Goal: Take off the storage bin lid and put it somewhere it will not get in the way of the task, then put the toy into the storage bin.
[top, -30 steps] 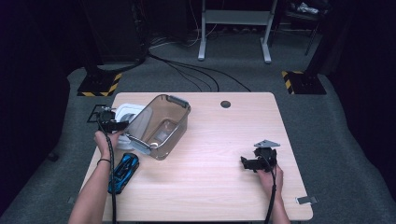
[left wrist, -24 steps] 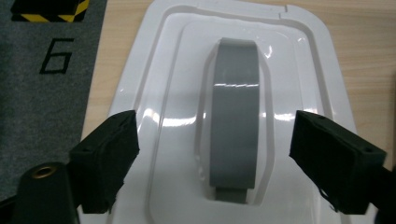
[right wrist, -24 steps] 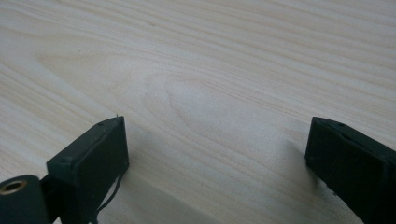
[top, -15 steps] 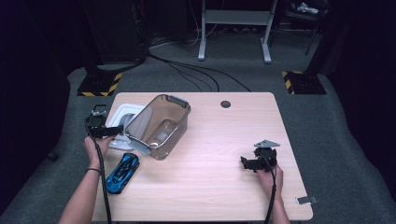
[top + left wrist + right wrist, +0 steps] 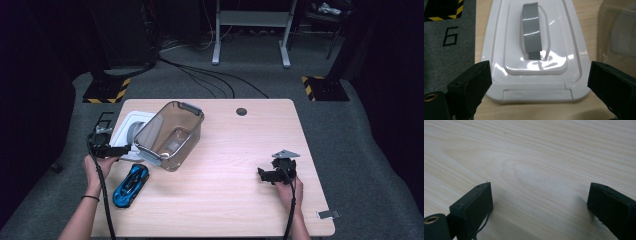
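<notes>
At the counter's (image 5: 225, 210) left edge, the left claw (image 5: 539, 82) — jaws just spreading wide, nothing gripped — faces the glossy white plastic lid with grey handle (image 5: 534, 47), beside the clear smoky bin (image 5: 170, 135) and blue toy car (image 5: 131, 185); the right claw (image 5: 539, 202) gapes over bare wood.

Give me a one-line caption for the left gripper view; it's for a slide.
Open left gripper facing a white lid with a grey handle lying flat on the table.
</notes>
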